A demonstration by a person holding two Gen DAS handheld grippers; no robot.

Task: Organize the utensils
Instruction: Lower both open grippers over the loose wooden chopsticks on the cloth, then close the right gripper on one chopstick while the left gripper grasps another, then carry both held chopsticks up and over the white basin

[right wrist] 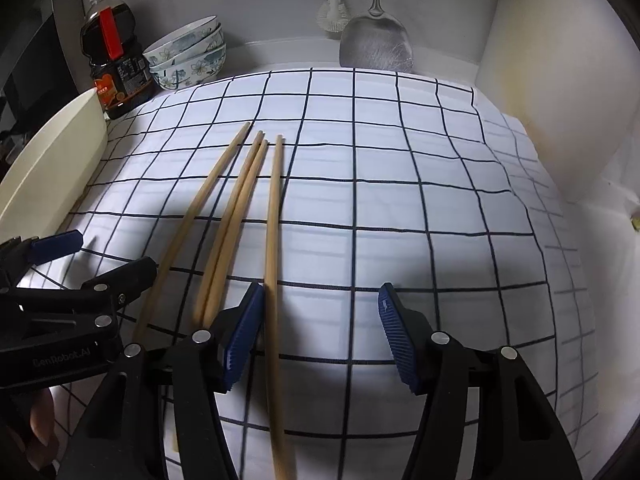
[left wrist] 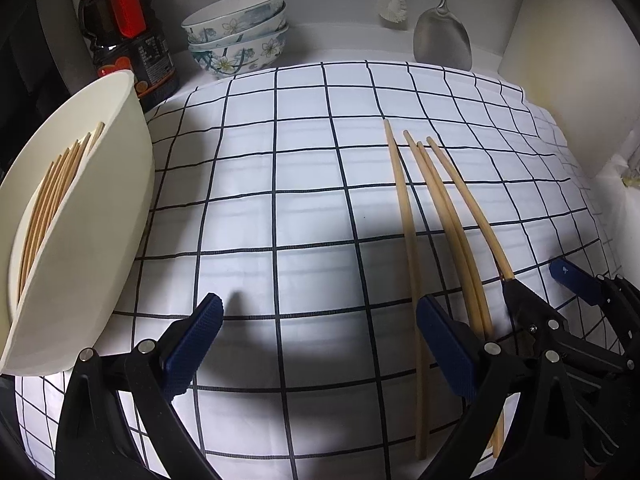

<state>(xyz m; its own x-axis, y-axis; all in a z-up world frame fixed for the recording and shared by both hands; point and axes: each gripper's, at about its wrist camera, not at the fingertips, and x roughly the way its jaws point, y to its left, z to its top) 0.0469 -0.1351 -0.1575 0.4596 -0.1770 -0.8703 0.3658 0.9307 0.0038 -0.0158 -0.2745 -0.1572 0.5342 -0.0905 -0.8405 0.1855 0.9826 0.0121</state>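
Several wooden chopsticks (left wrist: 436, 216) lie side by side on the checked cloth (left wrist: 280, 200), tips pointing away; they also show in the right wrist view (right wrist: 240, 208). A cream bowl (left wrist: 100, 216) at the left holds several more chopsticks (left wrist: 52, 200). My left gripper (left wrist: 320, 336) is open and empty, its right finger beside the leftmost chopstick. My right gripper (right wrist: 322, 328) is open, low over the cloth, with the rightmost chopstick (right wrist: 274, 240) just inside its left finger (right wrist: 244, 336). The right gripper also shows in the left wrist view (left wrist: 540, 280).
A dark sauce bottle (left wrist: 124, 32) and stacked floral bowls (left wrist: 240, 32) stand at the back left. A metal spatula (left wrist: 442, 40) and a white brush (left wrist: 394, 4) lean on the back wall. A white wall (right wrist: 552, 100) bounds the right side.
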